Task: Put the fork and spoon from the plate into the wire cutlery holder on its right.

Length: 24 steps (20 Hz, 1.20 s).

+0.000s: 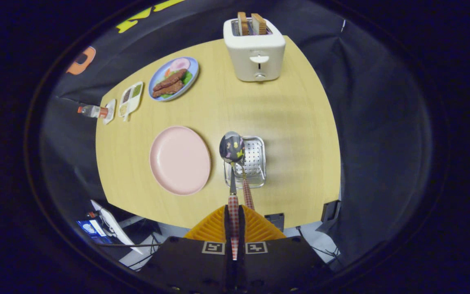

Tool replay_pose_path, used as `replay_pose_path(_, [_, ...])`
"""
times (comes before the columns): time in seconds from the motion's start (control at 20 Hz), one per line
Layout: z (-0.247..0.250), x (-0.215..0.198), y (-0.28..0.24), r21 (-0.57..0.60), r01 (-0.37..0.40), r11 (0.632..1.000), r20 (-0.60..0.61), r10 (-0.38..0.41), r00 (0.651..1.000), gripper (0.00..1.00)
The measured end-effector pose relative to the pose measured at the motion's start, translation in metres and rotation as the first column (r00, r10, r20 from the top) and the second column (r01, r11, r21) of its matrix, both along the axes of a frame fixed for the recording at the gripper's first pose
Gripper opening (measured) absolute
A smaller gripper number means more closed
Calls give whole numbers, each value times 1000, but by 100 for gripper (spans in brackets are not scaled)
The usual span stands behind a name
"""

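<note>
The orange ribbed gripper point(234, 222) has its two fingers pressed together on the red-checked handle of a glossy dark-bowled spoon point(231, 148), which reaches ahead of the jaws over the perforated metal cutlery holder point(254, 160). A second red-checked handle, likely the fork point(247, 194), slants out of that holder just right of the fingers. Ahead and left of them lies the round matte pink plate point(180, 159), bare. Far beyond stands a white toaster point(254, 51) holding two bread slices.
</note>
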State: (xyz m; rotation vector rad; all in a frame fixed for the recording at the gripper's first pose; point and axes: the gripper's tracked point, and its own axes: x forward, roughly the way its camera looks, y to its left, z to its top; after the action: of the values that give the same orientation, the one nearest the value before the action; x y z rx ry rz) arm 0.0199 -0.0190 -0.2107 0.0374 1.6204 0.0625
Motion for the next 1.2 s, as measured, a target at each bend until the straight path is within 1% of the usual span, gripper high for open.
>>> replay_pose_path(0.3, [-10,-5,-4,-37,-10,999,-124,5,992,3])
replay_pose_path(0.4, [-9,-3,-6,-50,-21,999,-126,15,992,3])
replay_pose_path(0.55, [-5,-12,-13,-56,-41,998,-144,33,989,3])
replay_pose_path(0.65, [-4,-20,-12,-41,-31,999,-184,23,983,3])
replay_pose_path(0.7, [-3,-22,-10,-30,-14,999,-201,7,979,3])
replay_pose_path(0.8, [-5,-21,-7,-30,17,999,-234,-23,972,3])
replay_pose_path(0.95, [-8,-17,-1,-22,38,999,-285,-43,958,3])
replay_pose_path(1.2, [-16,-9,9,-32,32,999,-333,-41,942,3])
